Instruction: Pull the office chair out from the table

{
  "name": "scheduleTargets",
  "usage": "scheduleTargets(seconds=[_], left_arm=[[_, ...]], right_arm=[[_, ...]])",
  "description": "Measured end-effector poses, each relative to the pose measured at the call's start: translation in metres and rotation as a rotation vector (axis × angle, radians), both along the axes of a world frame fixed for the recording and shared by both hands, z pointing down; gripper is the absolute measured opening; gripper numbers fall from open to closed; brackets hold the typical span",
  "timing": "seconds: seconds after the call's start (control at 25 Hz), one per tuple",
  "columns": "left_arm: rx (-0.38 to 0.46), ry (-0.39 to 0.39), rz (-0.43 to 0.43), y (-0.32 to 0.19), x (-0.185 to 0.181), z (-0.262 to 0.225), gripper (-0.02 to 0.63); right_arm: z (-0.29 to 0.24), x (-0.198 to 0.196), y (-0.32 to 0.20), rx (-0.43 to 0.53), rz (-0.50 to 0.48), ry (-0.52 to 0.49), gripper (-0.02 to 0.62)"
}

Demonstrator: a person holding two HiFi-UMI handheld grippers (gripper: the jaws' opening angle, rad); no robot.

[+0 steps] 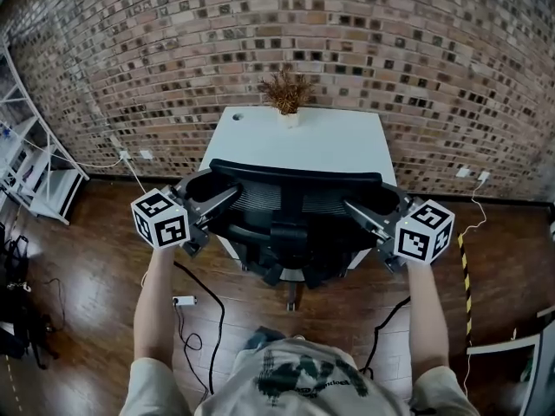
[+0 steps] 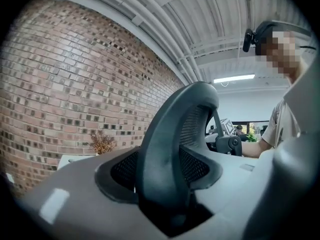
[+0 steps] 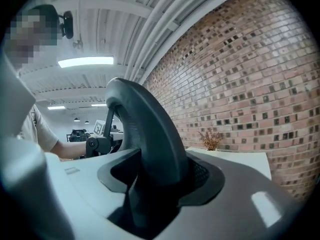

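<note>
A black mesh-backed office chair (image 1: 295, 199) stands pushed in at a white table (image 1: 260, 141) against the brick wall. My left gripper (image 1: 218, 201) straddles the left edge of the backrest and is shut on its frame (image 2: 170, 149). My right gripper (image 1: 362, 213) is shut on the right edge of that frame (image 3: 150, 139). In both gripper views the curved dark frame fills the gap between the pads. The seat and the chair's base are mostly hidden under the backrest and my arms.
A small dried plant in a pot (image 1: 286, 95) stands at the table's far edge. A white power strip (image 1: 183, 301) and black cables lie on the wooden floor to the left. A white shelf (image 1: 39, 176) stands far left. Striped tape (image 1: 465, 276) marks the floor on the right.
</note>
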State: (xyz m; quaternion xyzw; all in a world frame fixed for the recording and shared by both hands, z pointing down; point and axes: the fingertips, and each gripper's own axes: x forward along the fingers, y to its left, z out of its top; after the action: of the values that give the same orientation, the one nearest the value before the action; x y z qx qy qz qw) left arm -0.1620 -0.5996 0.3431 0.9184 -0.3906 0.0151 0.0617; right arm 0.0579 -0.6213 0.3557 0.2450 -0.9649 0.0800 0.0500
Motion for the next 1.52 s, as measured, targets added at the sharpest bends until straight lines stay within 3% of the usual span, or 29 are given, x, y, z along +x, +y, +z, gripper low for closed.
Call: scheduleTargets(seconds=[0.2, 0.92, 1.52], left_arm=[[0.005, -0.006, -0.027, 0.003, 0.0, 0.0, 0.265], [0.029, 0.008, -0.037, 0.015, -0.003, 0.003, 0.267], [0.029, 0.034, 0.013, 0.094, 0.012, 0.003, 0.258]], right_arm=[[0.003, -0.001, 0.0, -0.056, -0.015, -0.045, 0.232], [0.005, 0.0, 0.009, -0.07, 0.057, -0.051, 0.245], [0.001, 0.018, 0.089, -0.045, 0.104, -0.055, 0.253]])
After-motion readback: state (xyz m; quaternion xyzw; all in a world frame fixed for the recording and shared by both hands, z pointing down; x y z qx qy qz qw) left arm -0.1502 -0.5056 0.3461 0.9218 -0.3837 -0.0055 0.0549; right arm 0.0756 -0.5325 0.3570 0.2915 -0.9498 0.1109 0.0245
